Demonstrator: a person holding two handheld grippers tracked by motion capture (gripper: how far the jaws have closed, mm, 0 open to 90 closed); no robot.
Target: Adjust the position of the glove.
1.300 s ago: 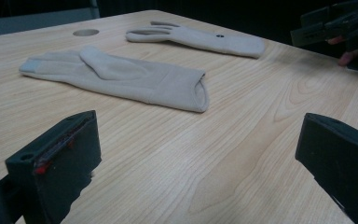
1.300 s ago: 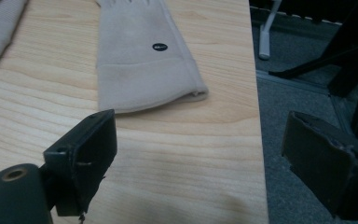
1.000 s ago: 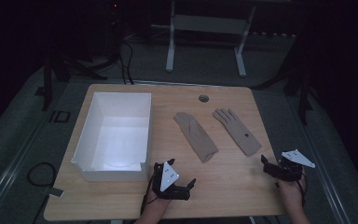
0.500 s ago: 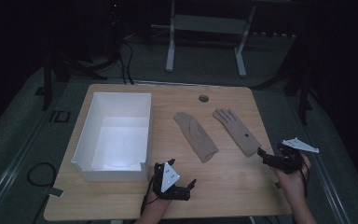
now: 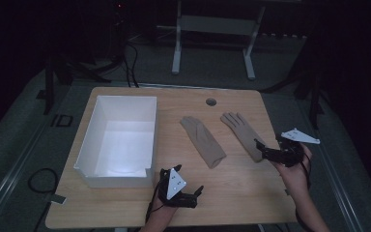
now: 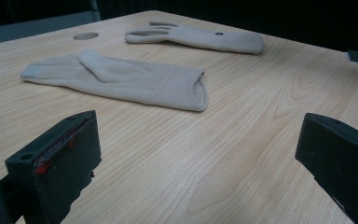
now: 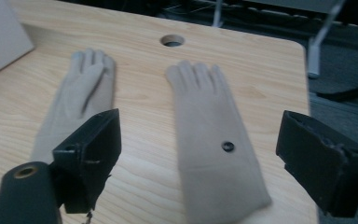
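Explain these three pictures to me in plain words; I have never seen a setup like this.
A person sits at a light wooden table with a two-jawed tool in each hand. One picture looks down from above; the other two come from small cameras riding on each tool, looking out between its black jaws. The left hand-held gripper rests open near the table's front edge. The right hand-held gripper, also open, reaches at the cuff of the right beige fabric glove. The left beige fabric glove lies flat beside it, and an empty white rectangular box stands to the left. Nothing is held.
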